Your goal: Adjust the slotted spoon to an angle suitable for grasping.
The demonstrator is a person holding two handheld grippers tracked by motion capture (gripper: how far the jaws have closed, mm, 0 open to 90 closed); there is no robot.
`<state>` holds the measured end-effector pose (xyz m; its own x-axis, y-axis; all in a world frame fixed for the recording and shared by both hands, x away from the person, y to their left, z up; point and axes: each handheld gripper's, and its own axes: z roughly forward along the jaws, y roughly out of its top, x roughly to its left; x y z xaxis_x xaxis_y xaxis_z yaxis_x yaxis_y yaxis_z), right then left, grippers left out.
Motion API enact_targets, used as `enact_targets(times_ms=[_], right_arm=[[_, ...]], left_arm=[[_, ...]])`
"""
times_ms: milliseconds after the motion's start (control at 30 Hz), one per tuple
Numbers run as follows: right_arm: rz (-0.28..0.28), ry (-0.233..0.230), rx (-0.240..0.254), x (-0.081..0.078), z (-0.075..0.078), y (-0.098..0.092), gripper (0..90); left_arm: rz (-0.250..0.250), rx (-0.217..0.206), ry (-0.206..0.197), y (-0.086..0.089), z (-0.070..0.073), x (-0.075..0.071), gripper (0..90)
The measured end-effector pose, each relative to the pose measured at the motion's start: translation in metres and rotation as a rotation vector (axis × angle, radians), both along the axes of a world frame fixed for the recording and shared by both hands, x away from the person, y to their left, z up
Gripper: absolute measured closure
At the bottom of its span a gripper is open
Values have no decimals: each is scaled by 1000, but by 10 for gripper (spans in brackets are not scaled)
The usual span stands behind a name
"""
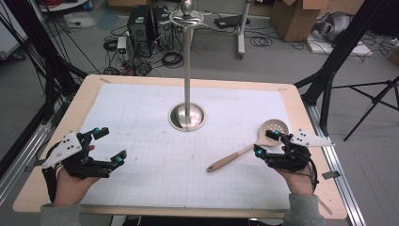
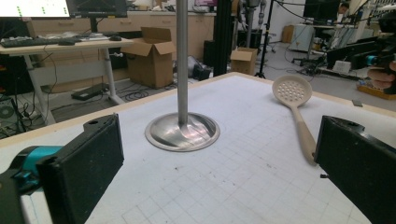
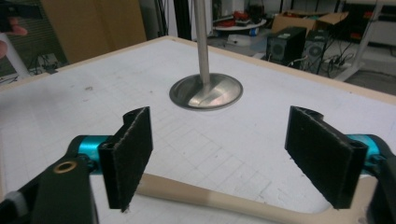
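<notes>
One wooden table [image 1: 84, 99] stands in the middle of the scene, and one white gridded mat [image 1: 141, 122] covers its top. At the far centre of the mat stands one silver metal stand with a round base and a tall upright pole [image 1: 187, 115]. Toward the near right lies one beige slotted spoon with a round perforated head [image 1: 244, 151]. Two black two-jaw grippers show, one at the near left [image 1: 109, 144] and one at the near right [image 1: 266, 142]. On the floor beyond the far edge stand two black computer towers [image 1: 148, 23].

Each black tool, left [image 1: 110, 144] and right [image 1: 266, 142], has teal joints, dark felt-like pads [image 3: 128, 154], a perforated grey three-cornered plate [image 1: 62, 149] and a brass-ringed hole [image 3: 66, 166]. Grey sleeves [image 1: 59, 214] cover both wrists.
</notes>
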<state>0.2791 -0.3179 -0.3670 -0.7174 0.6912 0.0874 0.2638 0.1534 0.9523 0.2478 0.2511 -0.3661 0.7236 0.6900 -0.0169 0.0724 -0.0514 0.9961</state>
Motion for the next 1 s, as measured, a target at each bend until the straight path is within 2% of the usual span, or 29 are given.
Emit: enact_targets(times_ms=[67,100,200,233,333,433,567,733,1000], right_arm=[[13,21,-13,5,-2,1,308],[23,45,-19,7,-3,2,380],[49,55,-64,12,-6,5,537],[53,54,-87,13,-7,7,574],[65,76,-117,18,-10,9,666],[72,79,-155,21,-13,12,763],[76,94,-178,27,-16,14,892],[72,122,-196,36,-22,14,897],[37,149,-264,52,-35,17,897]], left_arm=[[-3,5,-5,-1,0,0,18],[-5,7,-13,-1,0,0,18],[-10,8,-32,-1,1,-2,18],[-11,8,-36,-1,2,-2,18],[-12,8,-41,0,2,-3,18],[-7,3,-37,0,2,-4,19],[-8,9,-34,1,1,-3,19],[-8,7,-32,0,0,-2,18],[-4,12,-29,1,-1,-2,18]])
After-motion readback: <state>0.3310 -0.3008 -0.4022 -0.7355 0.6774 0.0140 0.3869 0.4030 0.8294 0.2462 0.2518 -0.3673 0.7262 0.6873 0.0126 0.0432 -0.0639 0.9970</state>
